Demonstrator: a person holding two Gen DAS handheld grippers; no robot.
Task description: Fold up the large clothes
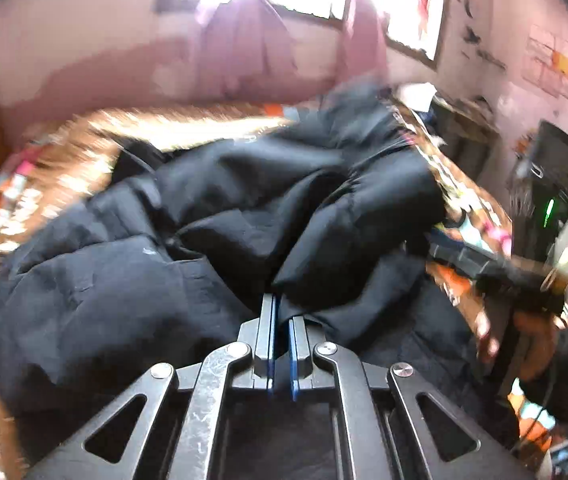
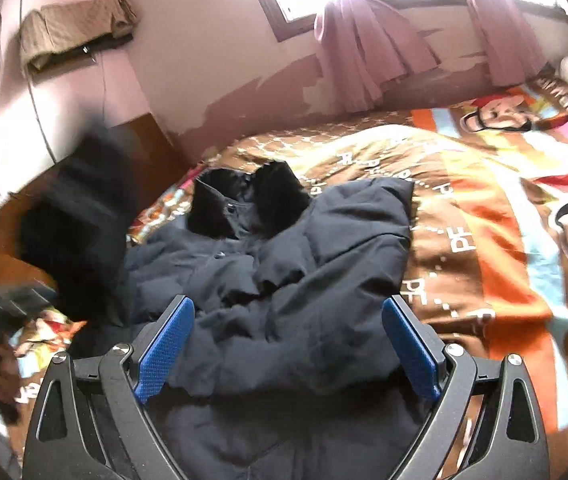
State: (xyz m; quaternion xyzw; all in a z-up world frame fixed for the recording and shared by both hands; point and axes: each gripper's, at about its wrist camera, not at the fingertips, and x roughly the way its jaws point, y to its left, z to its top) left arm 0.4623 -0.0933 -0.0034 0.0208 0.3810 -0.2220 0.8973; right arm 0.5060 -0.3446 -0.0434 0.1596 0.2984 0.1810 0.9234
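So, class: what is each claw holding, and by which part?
The left claw pinches a fold of the jacket, apparently a sleeve. The right claw is open over the jacket, holding nothing.

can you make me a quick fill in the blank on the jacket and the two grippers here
1. The left gripper is shut on a fold of the dark ____.
2. The right gripper hangs over the jacket with its jaws ____.
3. The jacket lies on a bed cover printed with ____ figures.
4. The pads on the right gripper's fingers are ____ in colour.

Missing words: jacket; open; cartoon; blue
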